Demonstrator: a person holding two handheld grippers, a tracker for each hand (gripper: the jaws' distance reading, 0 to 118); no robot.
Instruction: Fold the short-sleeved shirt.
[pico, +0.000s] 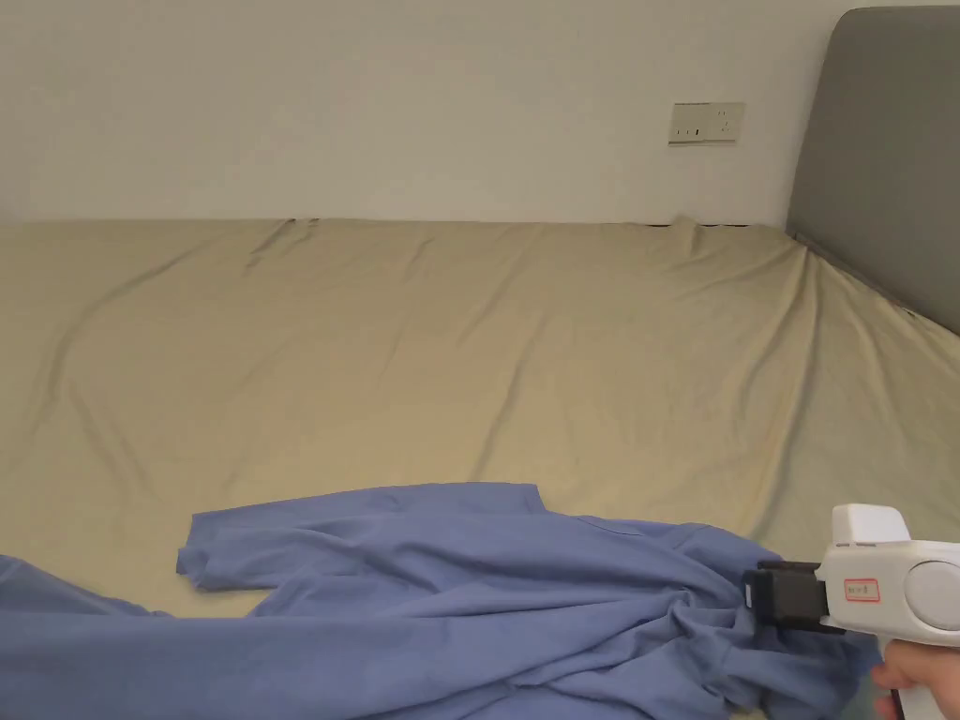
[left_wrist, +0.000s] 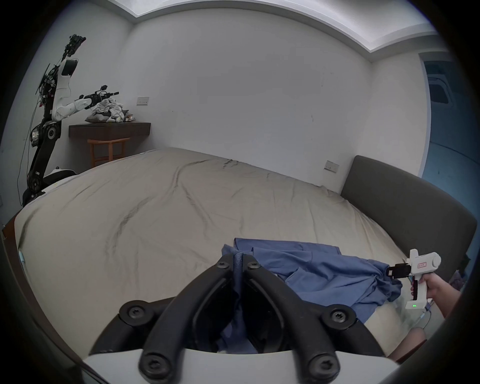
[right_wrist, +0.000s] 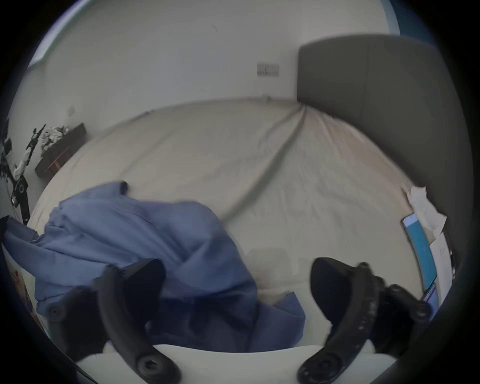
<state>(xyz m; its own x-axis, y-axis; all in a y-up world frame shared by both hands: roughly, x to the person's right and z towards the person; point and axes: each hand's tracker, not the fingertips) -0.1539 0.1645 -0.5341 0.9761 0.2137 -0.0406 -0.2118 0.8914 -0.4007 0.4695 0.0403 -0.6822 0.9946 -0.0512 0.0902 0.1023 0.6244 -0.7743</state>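
Note:
A blue short-sleeved shirt (pico: 469, 581) lies crumpled along the near edge of the beige bed (pico: 469, 356). In the left gripper view my left gripper (left_wrist: 238, 257) is shut on a thin upright fold of the shirt (left_wrist: 324, 270). My right gripper (pico: 755, 595), held by a hand at the lower right, has its black tip at the bunched right end of the shirt. The right gripper view shows that gripper (right_wrist: 237, 265) open, jaws wide apart, with the shirt (right_wrist: 130, 228) under its left jaw. From the left gripper view, the right gripper (left_wrist: 389, 271) touches the cloth's far end.
A grey headboard (pico: 891, 159) rises at the bed's right end, below a wall socket (pico: 706, 123). Beyond the bed stand a robot arm (left_wrist: 46, 124) and a dark shelf (left_wrist: 109, 128) piled with clothes. A screen device and papers (right_wrist: 420, 249) lie by the headboard.

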